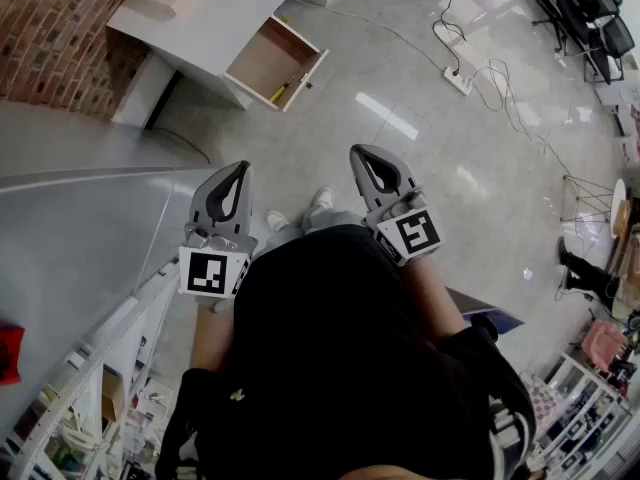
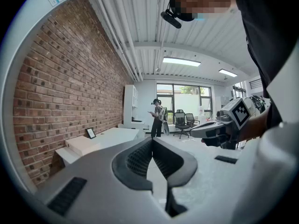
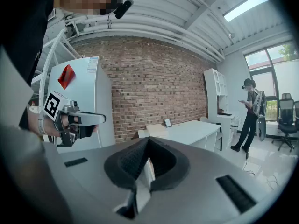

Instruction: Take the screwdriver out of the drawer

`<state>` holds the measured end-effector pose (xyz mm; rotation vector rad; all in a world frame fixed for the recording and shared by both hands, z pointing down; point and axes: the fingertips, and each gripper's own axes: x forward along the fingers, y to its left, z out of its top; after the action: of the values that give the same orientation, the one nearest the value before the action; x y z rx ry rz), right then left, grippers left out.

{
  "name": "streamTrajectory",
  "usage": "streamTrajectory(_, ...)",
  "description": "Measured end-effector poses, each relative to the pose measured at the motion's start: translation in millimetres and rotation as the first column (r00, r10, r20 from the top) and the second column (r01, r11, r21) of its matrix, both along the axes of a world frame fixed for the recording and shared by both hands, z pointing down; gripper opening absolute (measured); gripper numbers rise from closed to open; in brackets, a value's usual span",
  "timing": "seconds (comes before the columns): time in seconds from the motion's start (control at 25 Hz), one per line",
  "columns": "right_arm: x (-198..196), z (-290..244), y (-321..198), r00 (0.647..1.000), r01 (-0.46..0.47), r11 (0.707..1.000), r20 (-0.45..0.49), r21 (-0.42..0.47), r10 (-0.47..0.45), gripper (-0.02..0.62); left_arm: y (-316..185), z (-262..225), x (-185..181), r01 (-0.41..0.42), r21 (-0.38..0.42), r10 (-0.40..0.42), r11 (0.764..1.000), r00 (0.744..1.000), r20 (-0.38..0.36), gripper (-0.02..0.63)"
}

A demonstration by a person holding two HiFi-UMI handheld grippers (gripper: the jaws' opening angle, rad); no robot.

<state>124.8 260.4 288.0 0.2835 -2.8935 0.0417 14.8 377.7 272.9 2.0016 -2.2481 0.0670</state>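
Note:
An open wooden drawer [image 1: 272,60] juts from the white desk [image 1: 215,13] far ahead on the floor. A yellow-handled screwdriver [image 1: 281,91] lies at its front edge. I hold both grippers close to my body, well short of the drawer. The left gripper [image 1: 243,167] is shut with nothing in it, and the left gripper view shows its tips [image 2: 152,140] touching. My right gripper [image 1: 356,151] is also shut and empty, its tips [image 3: 148,139] meeting. Each gripper shows in the other's view: the right gripper [image 2: 210,127] and the left gripper [image 3: 88,119].
A brick wall [image 1: 55,28] stands behind the desk. A tall grey-white cabinet [image 1: 70,228] is close on my left. A power strip with cables [image 1: 458,80] lies on the shiny floor. A person [image 2: 158,118] stands far off by the windows and office chairs.

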Motion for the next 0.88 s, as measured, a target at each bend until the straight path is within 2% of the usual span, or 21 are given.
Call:
streamTrajectory(0.16, 9.1, 1.8, -14.1, 0.999, -0.025, 1.000, -0.035, -0.009, 0.025, 0.011, -14.9, -2.0, 6.7, 0.000, 0.016, 0.000, 1.000, 1.000, 0.009, 0.003)
streamTrajectory(0.4, 16.9, -0.9, -34.0, 1.000, -0.016, 1.000, 0.001, -0.009, 0.016, 0.011, -33.9, -3.4, 12.2, 0.002, 0.002, -0.002, 1.000, 1.000, 0.015, 0.003)
streamTrajectory(0.6, 33.4, 0.5, -64.0, 0.998, -0.063, 0.997, -0.007, -0.044, 0.062, 0.011, -59.5, -6.4, 23.5, 0.003, -0.016, -0.003, 1.000, 0.999, 0.037, 0.003)
streamTrajectory(0.88, 43.4, 2.4, -94.4, 0.999, -0.020, 0.998, 0.044, -0.052, 0.023, 0.011, -92.6, -2.7, 36.7, -0.001, -0.059, 0.005, 0.998, 0.998, 0.060, 0.003)
